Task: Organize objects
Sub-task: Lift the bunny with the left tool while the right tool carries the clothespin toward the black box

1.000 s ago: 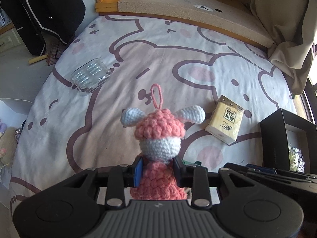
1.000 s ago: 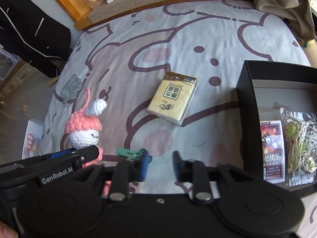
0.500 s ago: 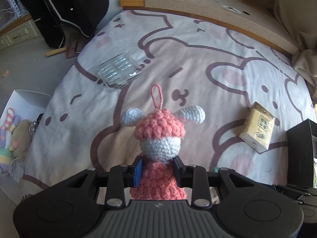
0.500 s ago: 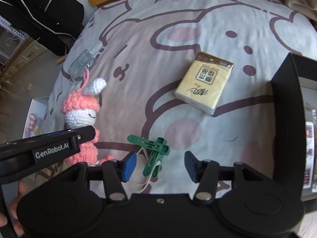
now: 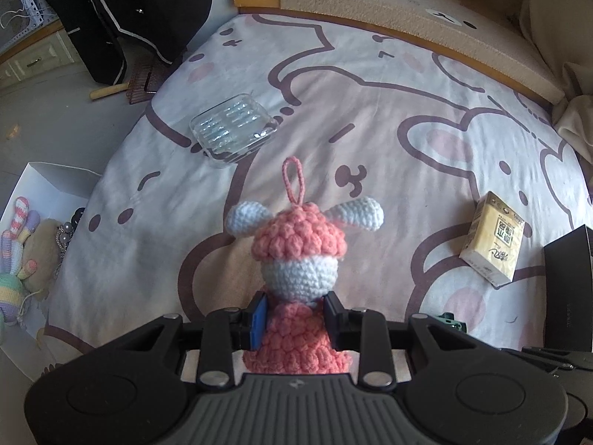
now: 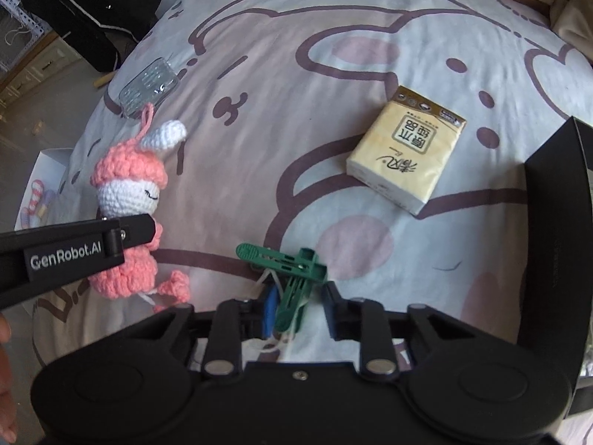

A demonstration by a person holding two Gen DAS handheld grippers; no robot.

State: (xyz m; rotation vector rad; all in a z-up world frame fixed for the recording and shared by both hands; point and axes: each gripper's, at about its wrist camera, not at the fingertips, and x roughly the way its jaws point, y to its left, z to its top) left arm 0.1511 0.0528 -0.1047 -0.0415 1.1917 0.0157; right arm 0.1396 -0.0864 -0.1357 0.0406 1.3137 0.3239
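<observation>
My right fingers (image 6: pixel 298 307) are the nearer pair to the green clips (image 6: pixel 285 263), and that is what the coming lift turns on. The clips lie on the bed (image 6: pixel 259 111), on my side of the tissue pack (image 6: pixel 407 155) and a little to its left in the right wrist view. They are two plastic pegs crossed. One lies crosswise to my fingers. The other runs with its long axis straight back toward me, and its tail sits between my pads. My right fingers have just been closing and now stand narrow about that tail. The blue pad is against it, but a sliver of sheet shows at the other pad, so I judge the pinch is on without being sure it is firm. Pale string trails from the clips under my fingers and may drag.

My left fingers (image 5: pixel 294 315) are pinching the crochet doll (image 5: pixel 296 259) by its pink body, upright, further left of the tissue pack than the clips. The black box (image 6: pixel 556 222) stands open on the pack's far side, and I judge it the likely home.
</observation>
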